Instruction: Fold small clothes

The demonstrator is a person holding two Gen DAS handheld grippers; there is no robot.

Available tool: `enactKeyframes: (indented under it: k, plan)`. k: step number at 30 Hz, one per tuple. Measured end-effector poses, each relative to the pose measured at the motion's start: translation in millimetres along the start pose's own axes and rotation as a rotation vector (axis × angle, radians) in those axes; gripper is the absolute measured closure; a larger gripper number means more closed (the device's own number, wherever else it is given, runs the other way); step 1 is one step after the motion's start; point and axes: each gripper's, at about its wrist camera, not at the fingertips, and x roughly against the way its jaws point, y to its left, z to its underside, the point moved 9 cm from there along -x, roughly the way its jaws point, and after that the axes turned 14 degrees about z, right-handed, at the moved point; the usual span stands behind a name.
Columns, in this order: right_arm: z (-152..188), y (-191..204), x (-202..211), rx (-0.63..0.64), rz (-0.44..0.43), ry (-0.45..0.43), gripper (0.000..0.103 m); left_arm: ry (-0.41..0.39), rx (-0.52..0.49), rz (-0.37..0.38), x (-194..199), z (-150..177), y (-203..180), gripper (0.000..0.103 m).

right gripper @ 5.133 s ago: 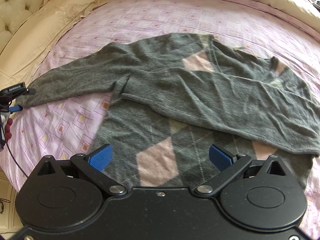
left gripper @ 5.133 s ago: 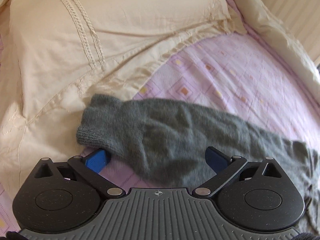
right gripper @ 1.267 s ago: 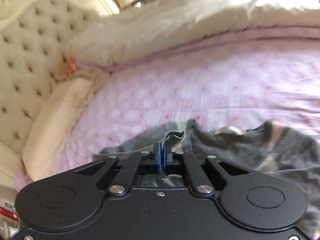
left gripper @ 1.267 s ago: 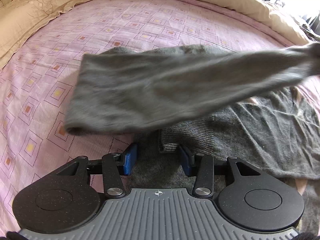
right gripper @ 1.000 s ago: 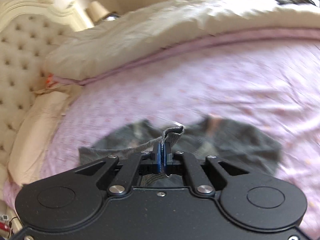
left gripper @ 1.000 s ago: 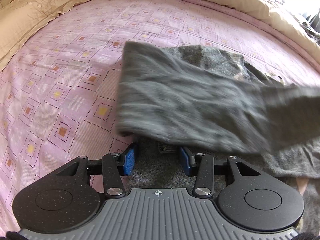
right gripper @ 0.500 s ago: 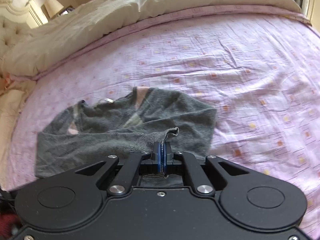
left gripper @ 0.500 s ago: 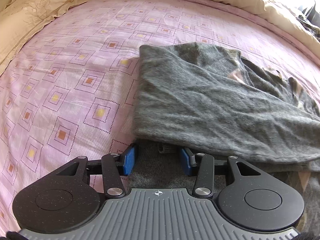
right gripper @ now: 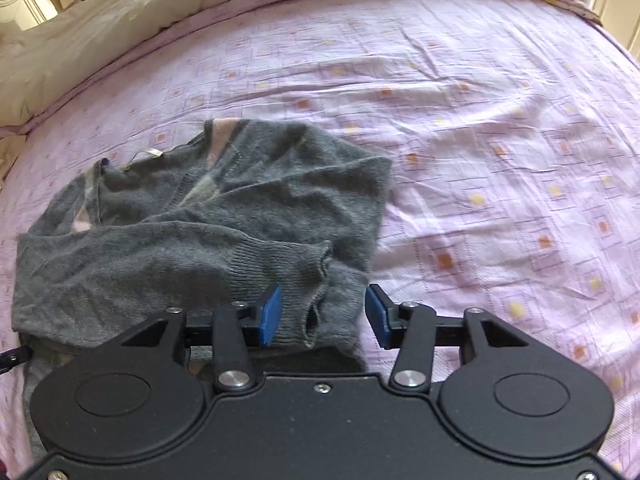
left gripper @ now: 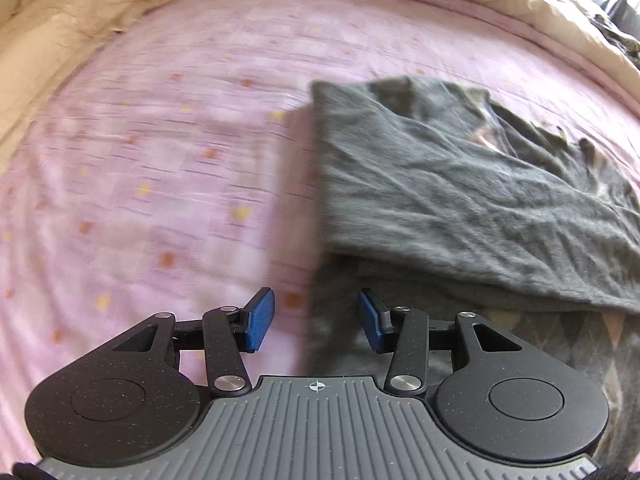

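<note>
Your left tongs and right tongs both gape apart, holding nothing, while the grey sweater lies folded on the bed, its cuff at lower centre of the right view.

Left gripper: black speckled linkage arms, two round black discs, grey ribbed housing with small white crosshair mark at top centre. Silver pivot screws on arms. Fingers blue, textured pads.

Right gripper: same black linkage and discs, plain black speckled housing, silver screws at pivots and corners. Fingers blue. Black cable at left edge.
</note>
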Motion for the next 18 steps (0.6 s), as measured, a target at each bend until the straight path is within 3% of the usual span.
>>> enactKeyframes:
  k: [4, 7, 10, 13, 18]
  plan:
    - [-1.2, 4.6, 14.1, 0.036, -0.006, -0.068, 0.031, -0.055, -0.058, 0.008, 23.2, -9.3, -5.2, 0.058]
    - [-5.3, 17.3, 19.0, 0.066, -0.023, -0.102, 0.028, -0.078, -0.129, 0.037, 23.4, -27.4, -23.7, 0.058]
    - [-7.5, 36.0, 17.6, 0.103, -0.057, -0.111, 0.021, -0.093, -0.164, 0.094, 12.4, -46.5, -46.5, 0.058]
    - [-7.7, 55.9, 14.1, 0.140, -0.093, -0.106, 0.021, -0.094, -0.196, 0.134, -5.9, -65.0, -66.2, 0.058]
    - [-3.9, 80.3, 6.1, 0.187, -0.147, -0.085, 0.017, -0.073, -0.265, 0.140, -38.0, -85.0, -77.0, 0.058]
